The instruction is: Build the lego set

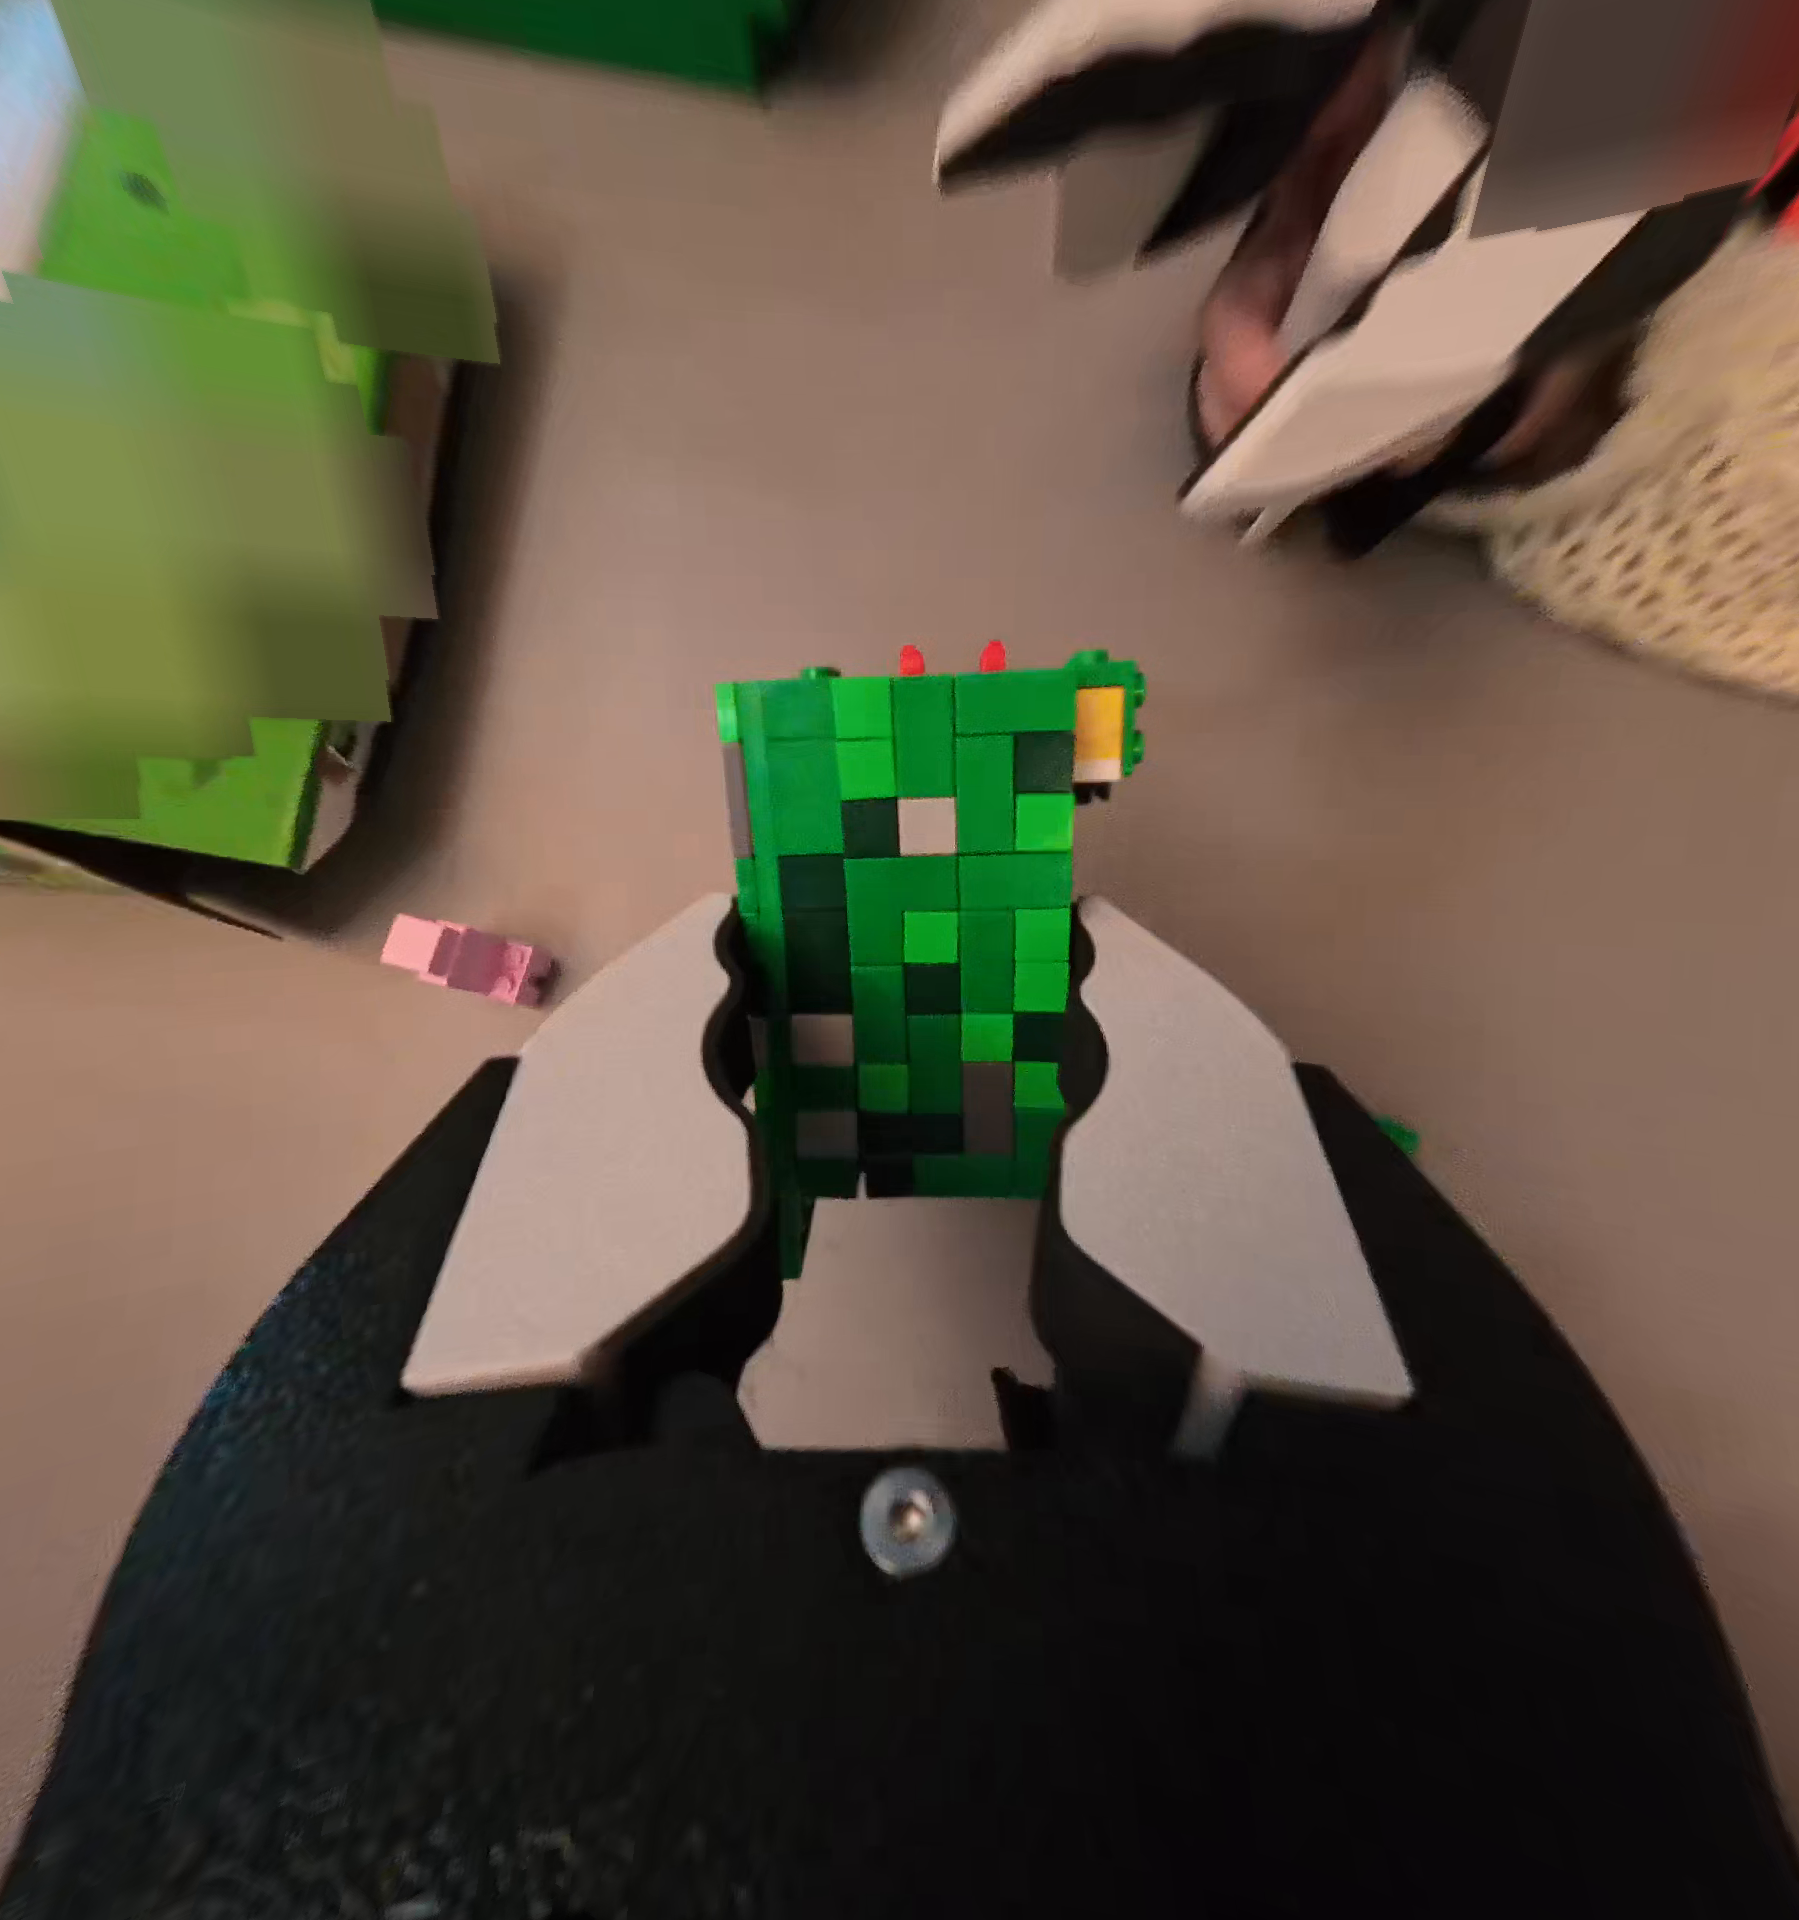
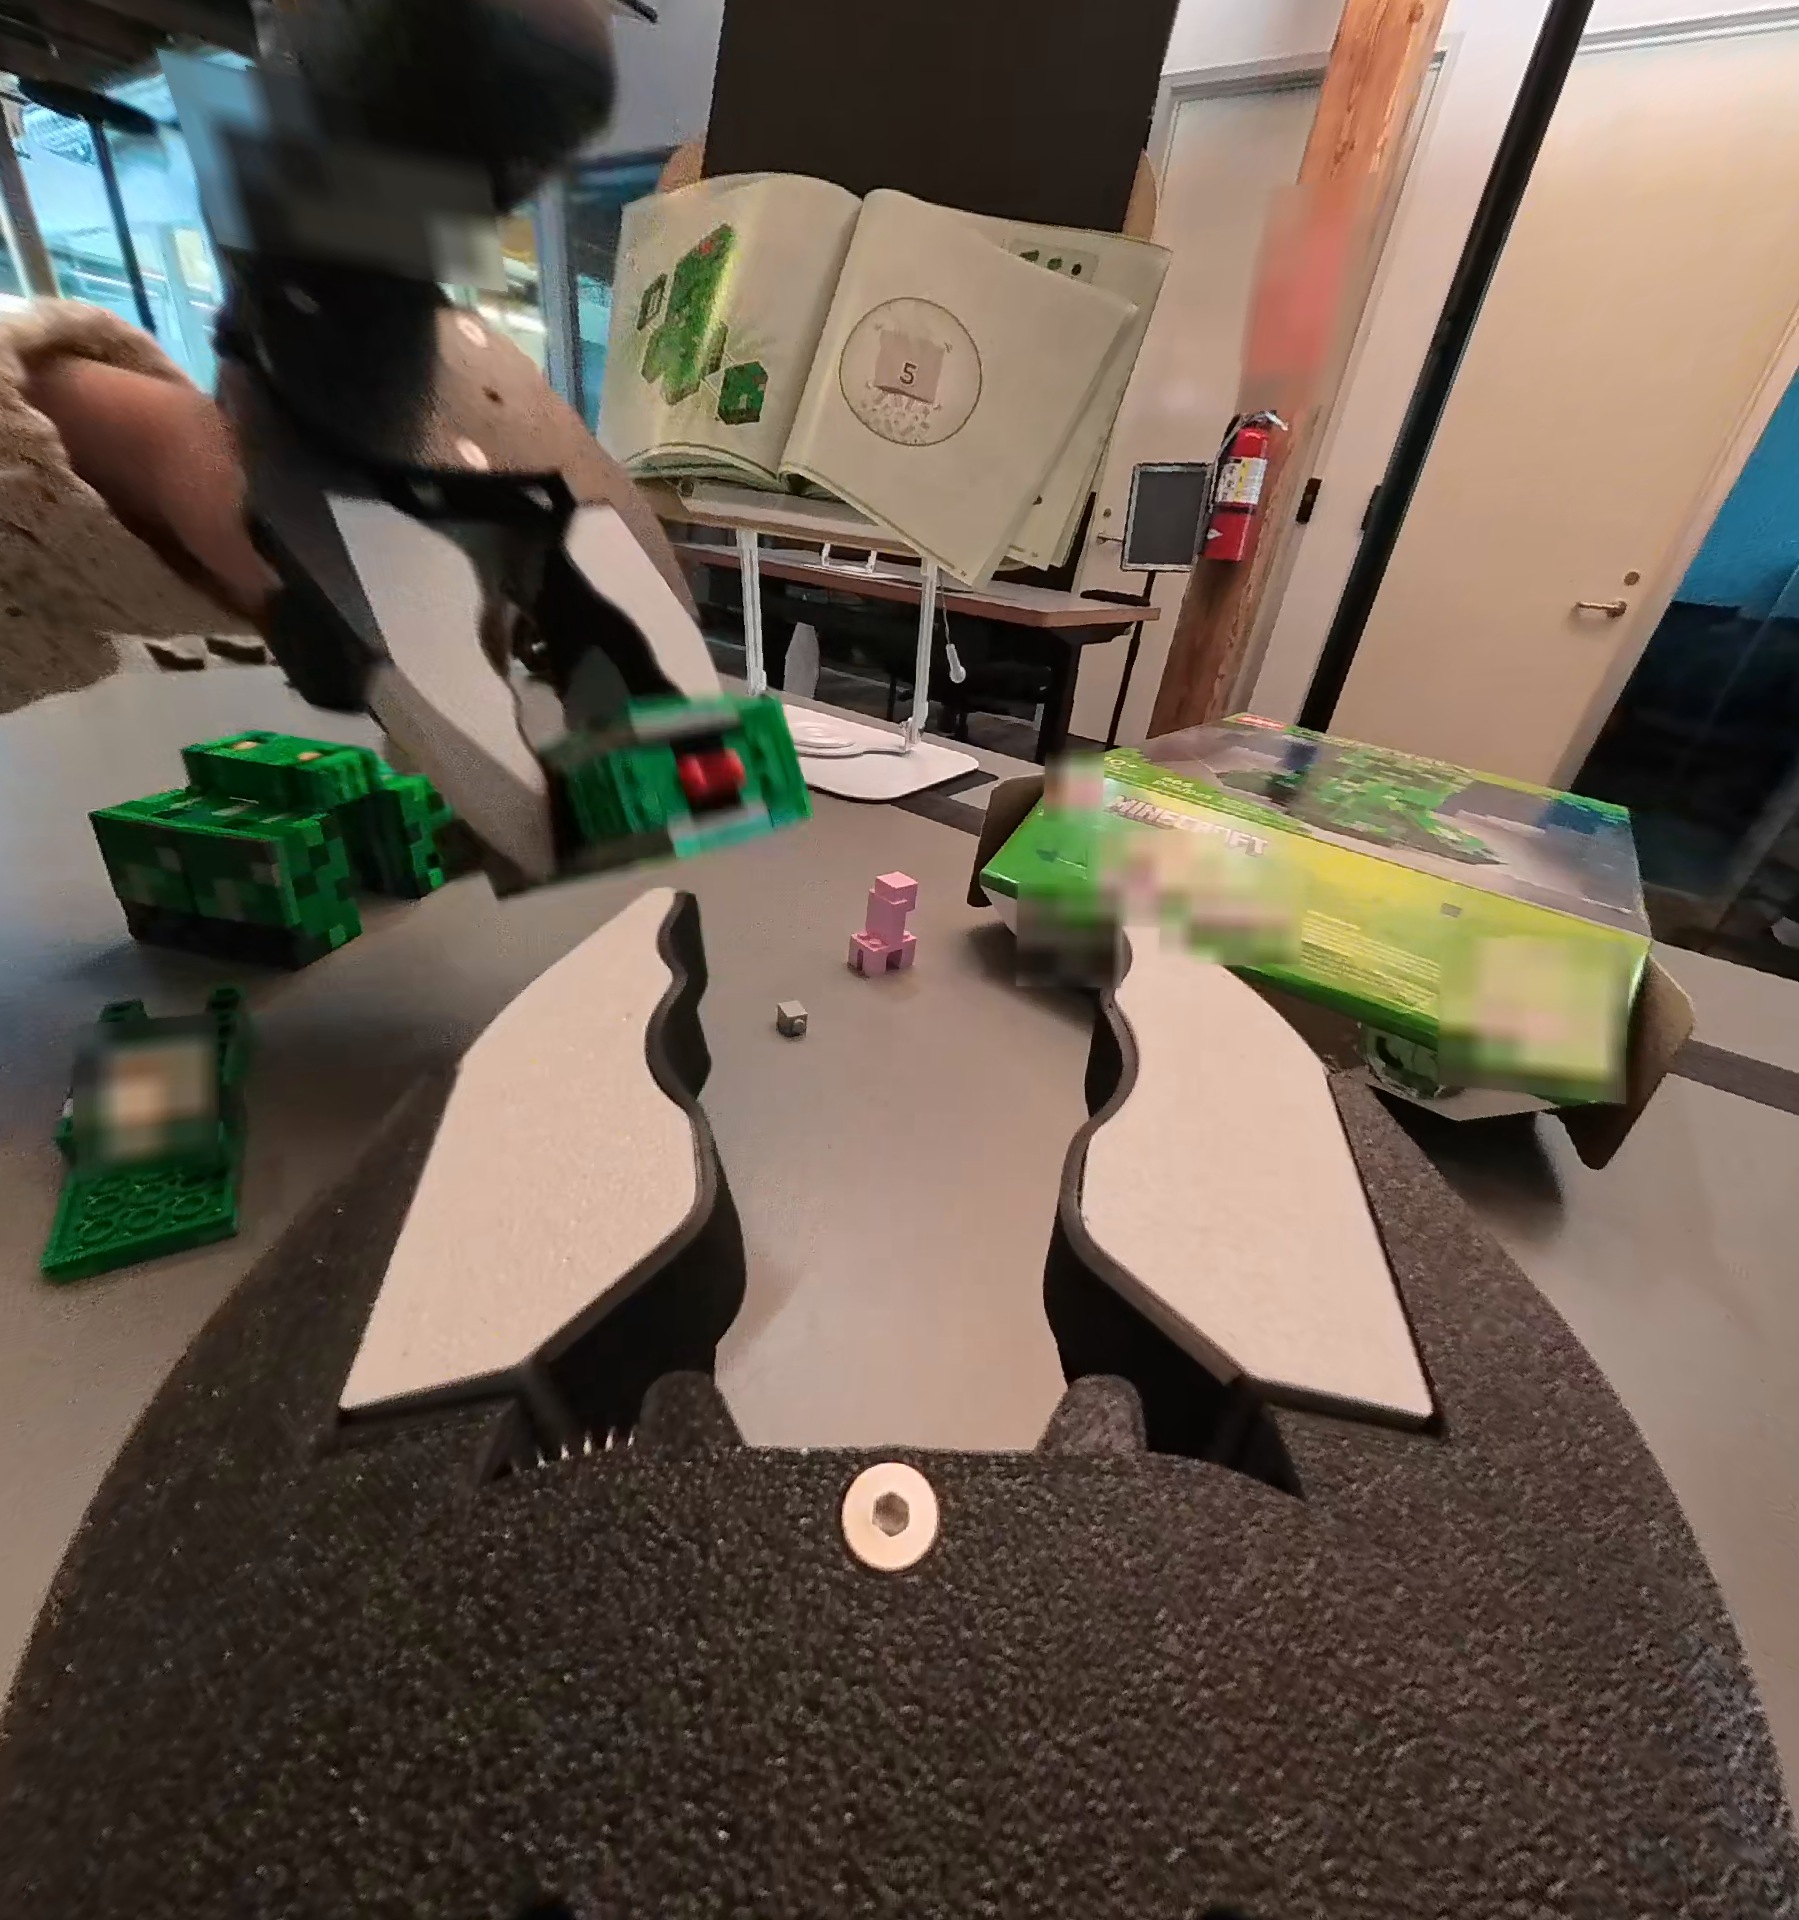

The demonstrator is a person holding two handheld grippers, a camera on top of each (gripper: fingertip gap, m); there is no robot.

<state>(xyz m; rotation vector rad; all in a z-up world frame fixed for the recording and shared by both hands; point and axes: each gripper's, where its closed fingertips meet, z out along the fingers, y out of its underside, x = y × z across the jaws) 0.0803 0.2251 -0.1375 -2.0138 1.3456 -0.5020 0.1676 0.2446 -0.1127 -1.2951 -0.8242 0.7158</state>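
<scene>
My left gripper is shut on a tall green block section of mixed green, grey and white tiles, with two red studs and a yellow piece at its far end. It is held above the grey table. In the right wrist view the same section shows in the left gripper, raised at upper left and blurred. My right gripper is open and empty, low over the table. A pink pig figure and a small grey cube lie just beyond its fingertips. A larger green built body lies at the left.
A green plate assembly lies at the near left. The green set box stands at the right. An open instruction book sits on a stand at the back. The pink pig also shows in the left wrist view.
</scene>
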